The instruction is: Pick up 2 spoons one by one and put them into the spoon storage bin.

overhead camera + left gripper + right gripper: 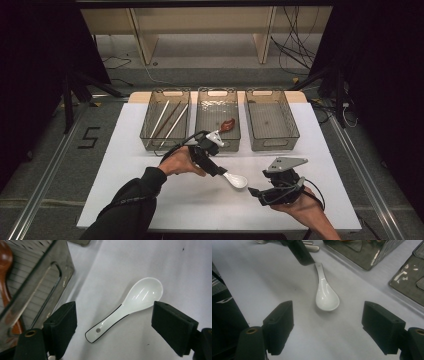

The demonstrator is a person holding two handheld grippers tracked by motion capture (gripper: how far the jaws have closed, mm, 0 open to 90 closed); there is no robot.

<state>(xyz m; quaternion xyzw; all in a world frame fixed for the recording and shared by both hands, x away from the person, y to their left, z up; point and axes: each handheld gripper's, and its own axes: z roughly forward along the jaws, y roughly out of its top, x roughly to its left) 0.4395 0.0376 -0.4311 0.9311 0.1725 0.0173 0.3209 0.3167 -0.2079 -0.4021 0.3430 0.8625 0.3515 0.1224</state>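
A white ceramic spoon [235,179] lies on the white table [200,200], bowl up. In the left gripper view the spoon [130,303] rests between the open jaws of my left gripper [115,312], handle end nearest the camera, and the jaws hover just above it without touching. From the high view my left gripper [220,171] is at the spoon's handle end. My right gripper [257,185] is open just right of the spoon's bowl. Its own view has the spoon [327,296] a little ahead of the right gripper [328,312], nothing between the jaws.
Three clear baskets stand along the back: the left basket [165,144] holds chopsticks [167,120], the middle basket [206,107] a brown spoon [227,125], the right basket [272,144] nothing. The middle basket's front wall [50,272] is close to my left gripper.
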